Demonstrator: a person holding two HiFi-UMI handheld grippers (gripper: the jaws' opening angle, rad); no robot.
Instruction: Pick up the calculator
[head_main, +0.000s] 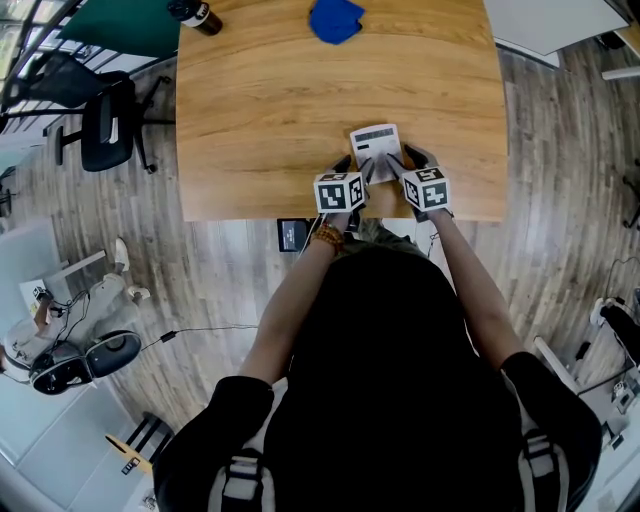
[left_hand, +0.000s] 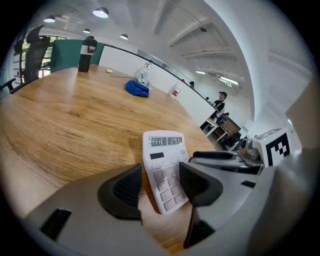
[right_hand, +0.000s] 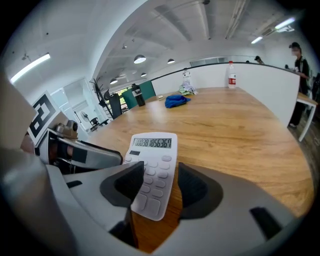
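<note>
Near the worktop (head_main: 260, 120) edge, left claw (left_hand: 160, 184) and right claw (right_hand: 161, 184) both stand open around the white calculator (head_main: 377, 148). Better to close squarely on its side edges, then lift level.

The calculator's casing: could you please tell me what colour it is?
White; the calculator shows best in the right gripper view.

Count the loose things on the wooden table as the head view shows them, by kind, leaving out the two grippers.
calculator: 1
blue cloth: 1
dark bottle: 1
Total: 3
</note>
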